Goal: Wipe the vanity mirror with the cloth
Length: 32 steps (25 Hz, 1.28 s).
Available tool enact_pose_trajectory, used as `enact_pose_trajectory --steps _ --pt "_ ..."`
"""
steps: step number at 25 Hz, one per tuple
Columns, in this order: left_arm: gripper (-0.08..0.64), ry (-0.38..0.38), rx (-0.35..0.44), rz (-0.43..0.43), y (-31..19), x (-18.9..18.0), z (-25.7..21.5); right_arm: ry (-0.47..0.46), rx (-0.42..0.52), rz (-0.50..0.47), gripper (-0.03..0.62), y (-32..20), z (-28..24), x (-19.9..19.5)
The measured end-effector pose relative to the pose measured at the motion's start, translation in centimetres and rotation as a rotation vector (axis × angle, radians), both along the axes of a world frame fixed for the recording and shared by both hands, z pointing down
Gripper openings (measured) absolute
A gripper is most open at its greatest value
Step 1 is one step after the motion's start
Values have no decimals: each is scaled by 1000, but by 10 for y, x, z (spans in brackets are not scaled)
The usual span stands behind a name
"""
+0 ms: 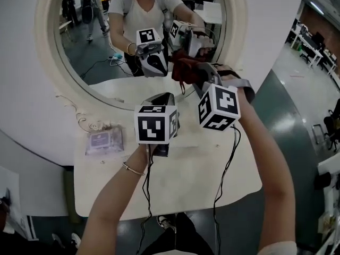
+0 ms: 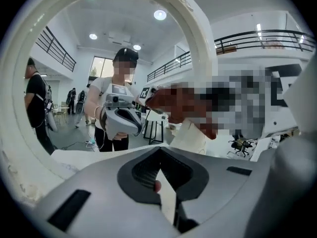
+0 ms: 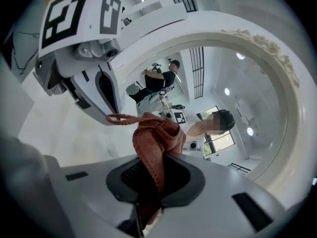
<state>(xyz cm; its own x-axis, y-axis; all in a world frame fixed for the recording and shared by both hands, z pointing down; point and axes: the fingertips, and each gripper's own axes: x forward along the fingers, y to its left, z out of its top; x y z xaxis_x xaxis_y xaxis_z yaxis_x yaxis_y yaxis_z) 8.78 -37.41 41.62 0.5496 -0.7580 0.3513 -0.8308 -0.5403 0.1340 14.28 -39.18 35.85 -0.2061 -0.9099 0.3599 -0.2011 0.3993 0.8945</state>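
Observation:
The round vanity mirror point(image 1: 101, 52) in a cream frame point(image 1: 47, 52) stands on the white table point(image 1: 202, 179). My right gripper point(image 1: 204, 77) is shut on a reddish-brown cloth point(image 1: 185, 69), holding it at the mirror's lower right, by the glass. In the right gripper view the cloth point(image 3: 156, 138) sticks up from the closed jaws of the right gripper point(image 3: 148, 182) in front of the mirror frame point(image 3: 280, 88). My left gripper point(image 1: 161, 99) hovers just left of it, low before the mirror, shut with nothing in it point(image 2: 159, 180). The cloth point(image 2: 176, 103) shows to its right.
A clear plastic packet point(image 1: 104, 140) lies on the table at the left, beside a curled ornament point(image 1: 85, 122) of the frame. Cables hang from both grippers over the table's near edge point(image 1: 159, 210). Grey-green floor point(image 1: 297, 121) lies to the right.

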Motion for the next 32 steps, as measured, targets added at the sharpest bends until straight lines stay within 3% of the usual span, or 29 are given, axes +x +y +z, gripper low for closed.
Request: enact_pose_trajectory --steps 7,13,24,32 --pt "3 -25 -90 -10 22 3 38 -43 -94 2 63 10 46 5" --pt "3 -29 -86 -26 17 -7 37 -21 -106 2 61 6 53 3" --pt "3 -15 -2 -33 18 -18 -13 9 -58 -29 63 33 21 -5" --pt "3 50 140 -46 34 -48 -116 -59 -3 -31 61 68 -62 -29"
